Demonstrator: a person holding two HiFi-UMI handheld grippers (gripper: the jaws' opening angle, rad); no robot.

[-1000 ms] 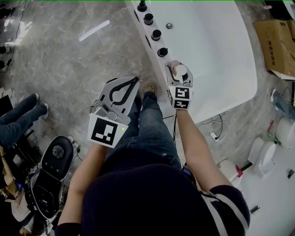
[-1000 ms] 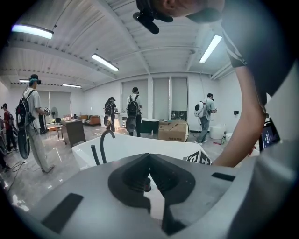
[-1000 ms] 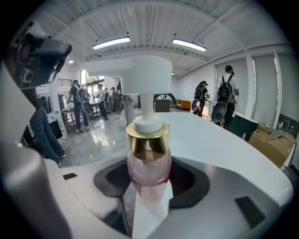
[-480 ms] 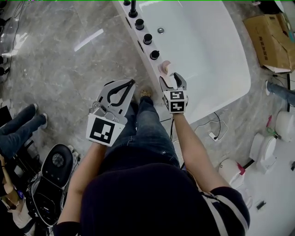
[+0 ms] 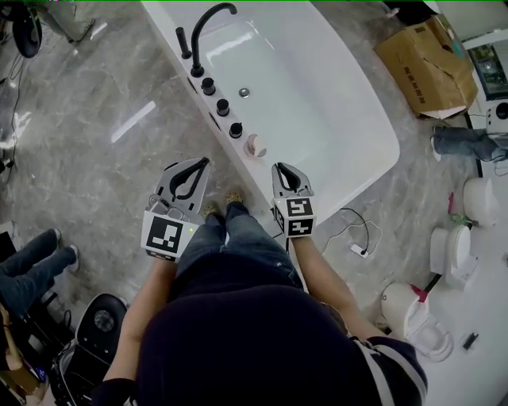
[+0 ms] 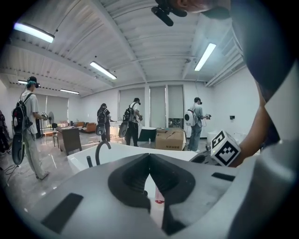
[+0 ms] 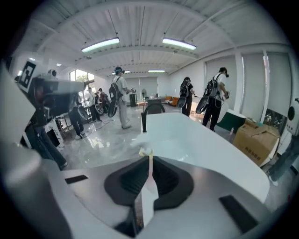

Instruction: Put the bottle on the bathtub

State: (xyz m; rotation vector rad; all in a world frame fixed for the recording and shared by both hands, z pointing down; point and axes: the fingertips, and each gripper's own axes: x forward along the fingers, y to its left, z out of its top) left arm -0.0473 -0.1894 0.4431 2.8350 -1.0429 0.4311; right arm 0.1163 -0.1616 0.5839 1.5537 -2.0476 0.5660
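Observation:
The small pink bottle (image 5: 254, 145) with a pale cap stands on the white bathtub's (image 5: 349, 119) near rim, just past a row of black knobs (image 5: 223, 107). My right gripper (image 5: 283, 169) hovers a little short of it and to its right. Its jaws have just been closing and now meet with nothing between them. In the right gripper view the bottle's top (image 7: 145, 151) peeks out blurred beyond the shut tips (image 7: 149, 160). My left gripper (image 5: 195, 164) is shut and empty, over the floor left of the tub. The bottle (image 6: 159, 196) shows below its tips (image 6: 149, 158).
A black faucet (image 5: 208, 24) rises at the tub's far end. A cardboard box (image 5: 425, 59) lies beyond the tub. White toilets (image 5: 456, 254) and a cable (image 5: 357, 236) are on the right, a black device (image 5: 99, 325) on the left. Several people with backpacks stand around the room.
The right gripper opened off the bottle, drew back and up from it, then closed empty. The bottle stays on the tub rim. The left gripper barely shifted.

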